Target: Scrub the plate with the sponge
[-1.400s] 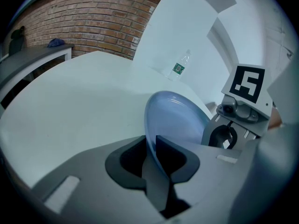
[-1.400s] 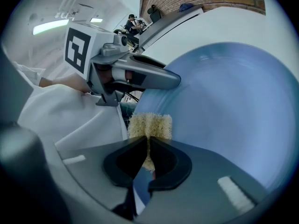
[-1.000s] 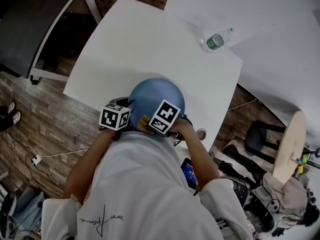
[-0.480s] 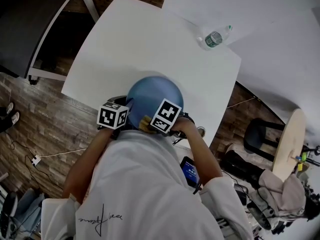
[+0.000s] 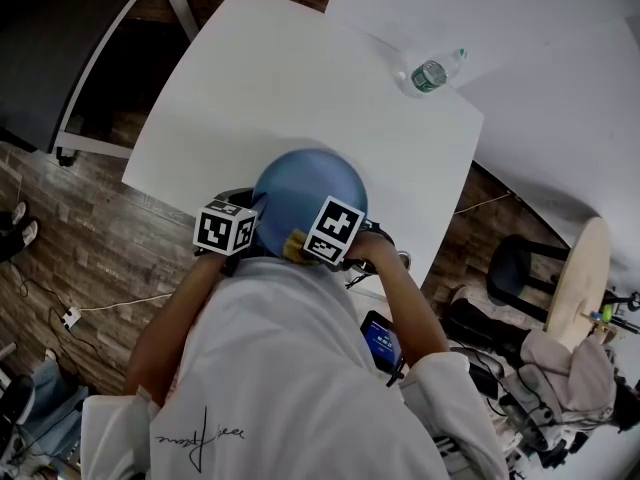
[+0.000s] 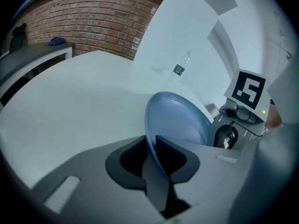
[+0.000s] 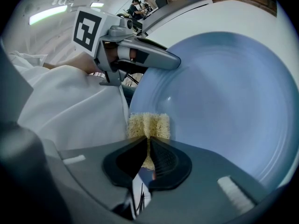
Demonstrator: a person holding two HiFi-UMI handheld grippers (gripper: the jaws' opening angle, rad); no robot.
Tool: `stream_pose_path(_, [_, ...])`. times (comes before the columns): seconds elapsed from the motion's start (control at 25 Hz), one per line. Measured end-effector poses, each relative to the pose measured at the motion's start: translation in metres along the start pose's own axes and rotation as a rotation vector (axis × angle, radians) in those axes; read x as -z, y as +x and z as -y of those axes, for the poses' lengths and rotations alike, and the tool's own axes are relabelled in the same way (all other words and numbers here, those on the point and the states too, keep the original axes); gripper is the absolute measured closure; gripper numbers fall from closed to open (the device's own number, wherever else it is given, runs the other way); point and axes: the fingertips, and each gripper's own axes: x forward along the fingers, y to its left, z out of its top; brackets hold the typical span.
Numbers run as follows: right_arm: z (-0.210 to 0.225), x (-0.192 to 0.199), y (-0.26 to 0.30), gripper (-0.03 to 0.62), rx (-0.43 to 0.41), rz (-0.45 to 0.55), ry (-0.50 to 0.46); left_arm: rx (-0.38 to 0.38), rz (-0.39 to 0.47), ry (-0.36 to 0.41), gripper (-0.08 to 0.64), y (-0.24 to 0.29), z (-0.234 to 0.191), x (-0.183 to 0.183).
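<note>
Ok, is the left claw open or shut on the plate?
Shut on it. In the left gripper view the left claw has the rim of the plate between its jaws, pressed from both sides.

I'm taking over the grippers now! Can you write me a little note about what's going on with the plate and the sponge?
Left gripper: shut on the rim of the blue plate, holding it tilted up by the near edge of the white table.
Right gripper: shut on the yellow sponge, which sits against the plate's face near its rim.
Done: both things are picked up and brought together.
Left: scrub across the face. No dirt or foam shows, so I can't tell how much is scrubbed.
</note>
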Motion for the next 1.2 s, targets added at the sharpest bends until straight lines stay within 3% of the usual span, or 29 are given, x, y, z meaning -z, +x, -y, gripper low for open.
stream_pose_path(1.2, [0.015, 0.023, -0.016, 0.561, 0.127, -0.094, -0.039, 0.003, 0.001, -0.004, 0.483, -0.003, -0.001, 0.000])
